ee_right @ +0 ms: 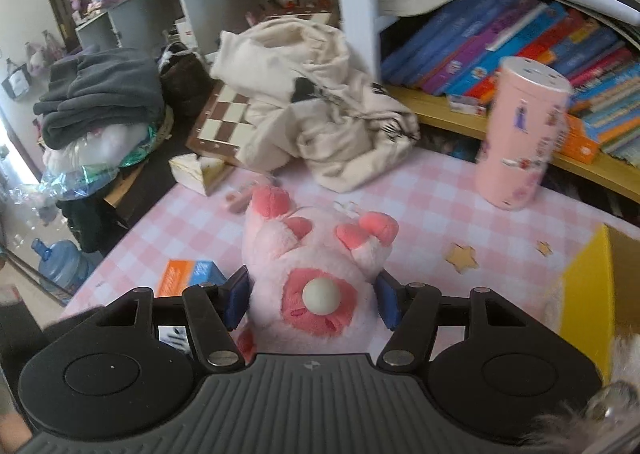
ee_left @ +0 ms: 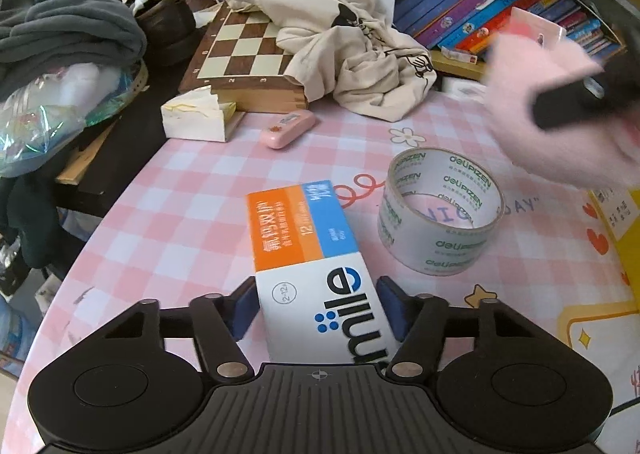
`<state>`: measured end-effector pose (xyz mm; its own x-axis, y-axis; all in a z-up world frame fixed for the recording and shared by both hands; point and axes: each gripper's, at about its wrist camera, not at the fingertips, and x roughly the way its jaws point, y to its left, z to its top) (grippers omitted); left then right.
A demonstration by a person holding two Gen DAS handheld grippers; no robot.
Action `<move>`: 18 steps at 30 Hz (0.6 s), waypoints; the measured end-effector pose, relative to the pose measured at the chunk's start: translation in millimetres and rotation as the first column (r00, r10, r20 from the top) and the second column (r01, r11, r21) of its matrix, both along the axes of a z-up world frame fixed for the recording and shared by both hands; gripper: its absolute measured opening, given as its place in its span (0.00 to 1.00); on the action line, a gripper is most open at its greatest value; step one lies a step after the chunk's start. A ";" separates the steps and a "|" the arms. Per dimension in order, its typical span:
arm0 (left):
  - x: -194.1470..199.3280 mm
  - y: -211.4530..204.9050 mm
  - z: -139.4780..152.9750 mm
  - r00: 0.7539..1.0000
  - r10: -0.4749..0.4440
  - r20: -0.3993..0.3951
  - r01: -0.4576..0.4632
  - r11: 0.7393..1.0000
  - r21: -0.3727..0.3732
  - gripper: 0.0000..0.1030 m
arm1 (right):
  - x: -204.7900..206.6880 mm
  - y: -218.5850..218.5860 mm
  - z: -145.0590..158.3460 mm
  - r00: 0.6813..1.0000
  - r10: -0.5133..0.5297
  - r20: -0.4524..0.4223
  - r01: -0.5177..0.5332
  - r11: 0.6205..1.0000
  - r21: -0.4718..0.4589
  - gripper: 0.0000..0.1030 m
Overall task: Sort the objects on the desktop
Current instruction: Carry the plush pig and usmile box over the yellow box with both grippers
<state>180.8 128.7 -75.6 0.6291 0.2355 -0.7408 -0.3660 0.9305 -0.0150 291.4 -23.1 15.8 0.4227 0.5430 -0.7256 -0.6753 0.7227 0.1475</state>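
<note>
Pink-and-white checked cloth covered the desk (ee_left: 192, 222), with a bookshelf and a heap of cream fabric (ee_left: 340, 38) behind. The left hand-held gripper (ee_left: 318, 310) was clamped across the white end of a toothpaste box (ee_left: 308, 250), its blue pads touching both long sides while the orange-and-blue end lay on the cloth. Just beside the box stood a roll of clear packing tape (ee_left: 440, 210). The right hand-held gripper (ee_right: 312, 300) had closed on a pink plush toy (ee_right: 312, 266) — its pads sank into the sides, the feet pointing away. A yellow box (ee_right: 588, 286) stood at the right edge. The carton looked light and stiff but likely to crush, so gripping the flat sides suited it. The plush seemed soft and light — best held around its body, since it would give under pressure.
</note>
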 end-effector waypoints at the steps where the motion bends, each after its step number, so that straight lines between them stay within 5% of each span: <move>1: -0.8 1.9 0.9 1.000 0.005 0.002 -0.005 1.000 -0.009 0.51 | -1.2 -4.5 -1.4 1.000 -0.005 -0.001 0.005 1.000 -0.007 0.58; 18: -42.0 -0.8 39.1 0.996 0.005 0.087 0.009 0.987 -0.163 0.50 | -44.3 -49.2 -38.6 0.996 -0.027 -0.081 0.019 0.994 -0.108 0.58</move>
<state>138.9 128.0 -36.5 0.6934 0.1153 -0.7113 -0.3551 0.9136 -0.1980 247.1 -72.3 -22.8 0.3709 0.4512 -0.8117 -0.6471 0.7525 0.1225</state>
